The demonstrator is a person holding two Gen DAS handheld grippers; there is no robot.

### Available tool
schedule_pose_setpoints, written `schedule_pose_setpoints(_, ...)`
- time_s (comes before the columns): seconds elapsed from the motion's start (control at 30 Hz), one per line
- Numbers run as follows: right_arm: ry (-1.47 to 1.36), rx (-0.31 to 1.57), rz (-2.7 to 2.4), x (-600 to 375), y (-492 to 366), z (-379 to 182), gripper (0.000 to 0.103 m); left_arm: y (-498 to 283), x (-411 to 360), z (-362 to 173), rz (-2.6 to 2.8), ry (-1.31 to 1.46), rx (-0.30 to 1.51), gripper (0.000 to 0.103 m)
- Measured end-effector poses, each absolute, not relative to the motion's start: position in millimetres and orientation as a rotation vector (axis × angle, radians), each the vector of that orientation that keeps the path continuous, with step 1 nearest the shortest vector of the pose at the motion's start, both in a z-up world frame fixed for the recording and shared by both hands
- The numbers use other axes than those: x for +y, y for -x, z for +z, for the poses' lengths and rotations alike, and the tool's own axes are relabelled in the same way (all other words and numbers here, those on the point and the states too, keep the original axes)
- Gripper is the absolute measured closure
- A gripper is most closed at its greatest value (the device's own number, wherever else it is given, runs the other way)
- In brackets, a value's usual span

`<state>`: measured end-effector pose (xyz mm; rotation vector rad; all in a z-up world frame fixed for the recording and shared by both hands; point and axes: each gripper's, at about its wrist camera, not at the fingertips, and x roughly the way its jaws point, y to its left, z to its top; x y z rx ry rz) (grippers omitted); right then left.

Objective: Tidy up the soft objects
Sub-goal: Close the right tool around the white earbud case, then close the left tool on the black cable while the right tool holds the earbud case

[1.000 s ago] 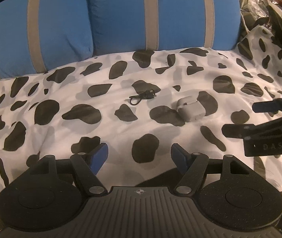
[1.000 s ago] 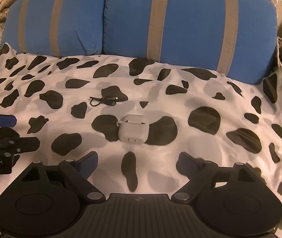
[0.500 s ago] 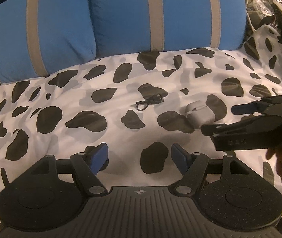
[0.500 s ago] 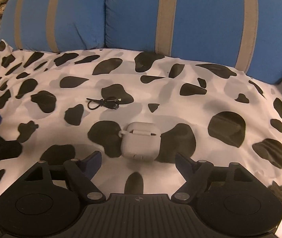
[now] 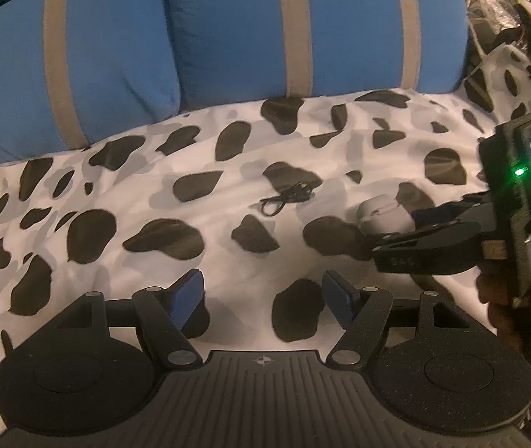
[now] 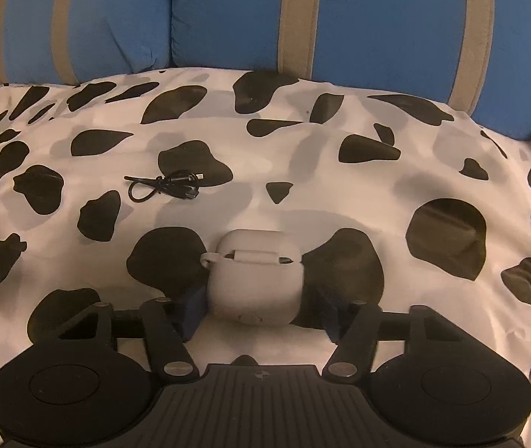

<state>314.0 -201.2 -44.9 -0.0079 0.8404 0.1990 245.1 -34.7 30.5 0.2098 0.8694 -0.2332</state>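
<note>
A grey soft earbud case (image 6: pixel 253 280) lies on the cow-print sheet (image 6: pixel 340 194). My right gripper (image 6: pixel 256 308) has its blue pads on either side of the case, touching or nearly touching it. In the left wrist view the case (image 5: pixel 381 214) shows at right with the right gripper (image 5: pixel 415 224) around it. A small coiled black cable (image 6: pixel 166 186) lies behind and left of the case; it also shows in the left wrist view (image 5: pixel 288 198). My left gripper (image 5: pixel 261 293) is open and empty, low over the sheet.
Two blue pillows with tan stripes (image 6: pixel 303 22) stand along the back of the bed, also in the left wrist view (image 5: pixel 265 30). Cluttered dark items (image 5: pixel 519 18) sit at the far right beyond the bed.
My right gripper has moved forward to the earbud case and its jaws have narrowed around it. The left gripper has shifted slightly and stayed open.
</note>
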Motion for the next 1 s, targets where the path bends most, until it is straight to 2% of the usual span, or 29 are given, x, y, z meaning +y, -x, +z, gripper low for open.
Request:
schedule_pose_setpoints(0.33, -0.007, 0.788, 0.159, -219, -306, -26, 0.049, -245, -40, 27, -0.26, -0.238, 0.814, 0.034)
schedule_pose_setpoints(0.67, 0.023, 0.703, 0.199, -235, -277, 18, 0.049, -250, -54, 9, -0.283, -0.362, 0.695, 0.034)
schedule_pose_setpoints(1.0, -0.025, 0.78, 0.189, -277, -245, 40, 0.049, -271, -74, -18, -0.325, -0.453, 0.657, 0.034)
